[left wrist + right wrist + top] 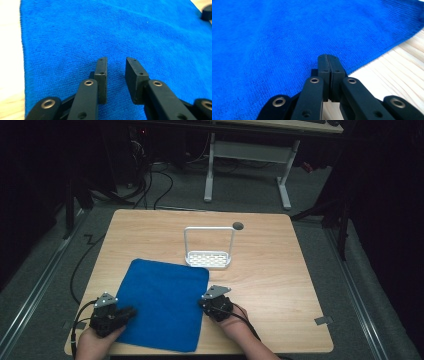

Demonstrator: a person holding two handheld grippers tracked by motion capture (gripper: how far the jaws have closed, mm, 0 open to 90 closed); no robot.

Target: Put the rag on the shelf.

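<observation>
Cloth lies flat on table, near front edge, just in front of white rack. Left gripper over cloth's left part, jaws narrowly apart, nothing between. Right gripper at cloth's right edge, jaws pressed together, empty.

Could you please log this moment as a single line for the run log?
cloth flat on table | rack upright behind it | left gripper open over cloth | right gripper shut at cloth edge, nothing held
</observation>
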